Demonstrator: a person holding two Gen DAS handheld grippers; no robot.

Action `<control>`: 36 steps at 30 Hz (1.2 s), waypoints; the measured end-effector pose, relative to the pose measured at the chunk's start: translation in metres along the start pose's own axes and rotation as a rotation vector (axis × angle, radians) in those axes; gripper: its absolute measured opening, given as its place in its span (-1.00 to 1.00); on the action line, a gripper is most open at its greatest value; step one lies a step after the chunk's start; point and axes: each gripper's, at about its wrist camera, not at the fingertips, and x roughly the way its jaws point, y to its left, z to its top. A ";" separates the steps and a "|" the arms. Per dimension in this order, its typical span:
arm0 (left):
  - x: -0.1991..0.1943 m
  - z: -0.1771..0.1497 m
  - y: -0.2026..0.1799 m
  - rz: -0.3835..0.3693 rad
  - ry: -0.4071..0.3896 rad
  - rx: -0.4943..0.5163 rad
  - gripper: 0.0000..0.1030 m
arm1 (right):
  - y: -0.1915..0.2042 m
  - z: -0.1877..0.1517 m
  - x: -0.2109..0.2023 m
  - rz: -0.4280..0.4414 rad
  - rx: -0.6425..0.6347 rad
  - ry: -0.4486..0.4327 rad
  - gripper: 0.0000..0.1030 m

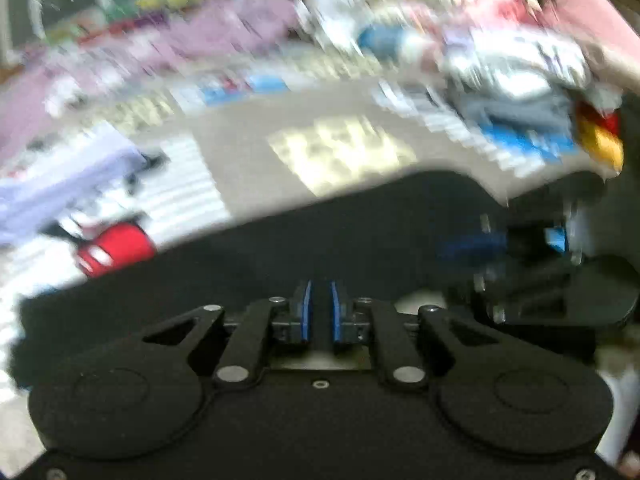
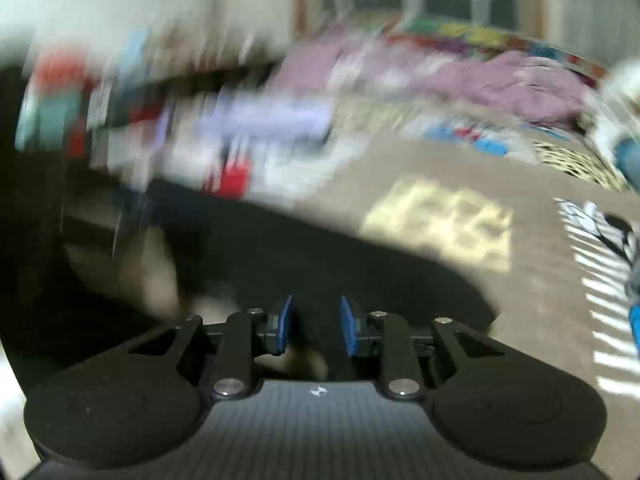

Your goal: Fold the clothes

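both views are motion-blurred, so go by the big shapes. you've got a black garment (image 1: 320,236) spread at the near edge of the bed (image 1: 248,132), which carries a beige patterned cover. left gripper (image 1: 320,312) has its blue pads almost together with dark cloth between them, so it looks clamped on the black garment's near hem. right gripper (image 2: 315,326) has its jaws partly apart over the same black garment (image 2: 304,248); can't tell if the pads bite the cloth.

to do this fold well: get both grips on matching corners of the near hem, lift together, carry it level toward the far edge so the fold line stays straight, and don't drag the bed cover.

the garment looks matte, thin and limp, and will likely sag between the grips. a mixed clothes pile (image 1: 520,60) sits at the far right corner, purple cloth (image 1: 224,28) along the far edge, a red item (image 1: 116,250) at the left edge.
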 end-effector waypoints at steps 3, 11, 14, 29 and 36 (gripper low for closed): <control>-0.006 0.000 -0.002 0.011 -0.015 0.014 -0.85 | -0.003 0.001 -0.007 0.008 0.015 0.000 -0.45; -0.052 -0.012 0.098 0.148 -0.146 -0.445 -0.24 | -0.098 -0.014 -0.045 -0.055 0.521 -0.215 -0.21; -0.066 -0.033 0.144 0.228 -0.168 -0.677 -0.24 | -0.143 -0.047 -0.028 -0.004 0.861 -0.215 -0.10; -0.073 -0.072 0.204 0.263 -0.149 -0.964 -0.24 | -0.162 -0.048 0.003 0.204 0.859 -0.123 -0.34; -0.072 -0.087 0.219 0.220 -0.176 -1.076 -0.21 | -0.157 -0.037 -0.021 0.180 0.801 -0.210 -0.52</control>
